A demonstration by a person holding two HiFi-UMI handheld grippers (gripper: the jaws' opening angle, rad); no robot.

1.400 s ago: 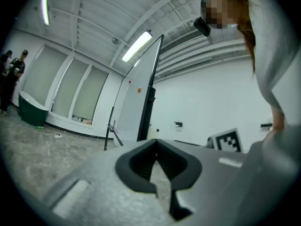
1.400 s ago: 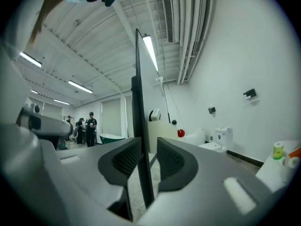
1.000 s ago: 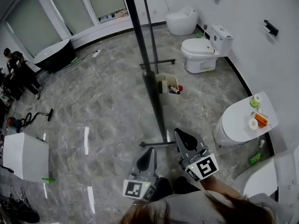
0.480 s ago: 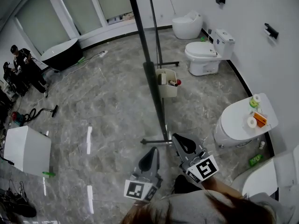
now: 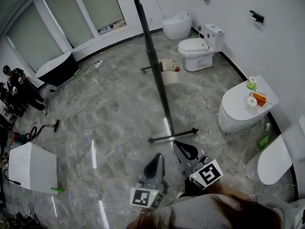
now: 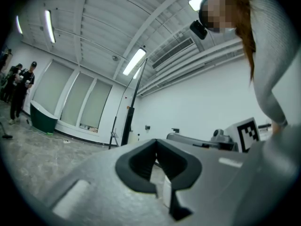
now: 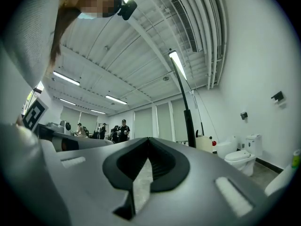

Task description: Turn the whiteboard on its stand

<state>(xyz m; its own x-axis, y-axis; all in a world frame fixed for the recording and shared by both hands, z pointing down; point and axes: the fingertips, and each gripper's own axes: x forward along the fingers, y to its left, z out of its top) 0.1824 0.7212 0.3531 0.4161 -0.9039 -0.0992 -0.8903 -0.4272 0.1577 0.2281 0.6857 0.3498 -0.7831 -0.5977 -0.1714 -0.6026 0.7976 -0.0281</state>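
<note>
Whiteboard (image 5: 157,82) stands edge-on ahead of us on its stand (image 5: 172,136), mid-floor. Neither claw touches it, so we can't confirm the turn is done or even begun. We hold left gripper (image 5: 156,157) and right gripper (image 5: 181,146) low, side by side, pointing roughly level toward the stand's foot, both pressed together on nothing.

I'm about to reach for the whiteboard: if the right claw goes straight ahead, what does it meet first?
Probably nothing near: the right claw points just left of the edge-on whiteboard, toward the far windows. Depth is unclear.
</note>
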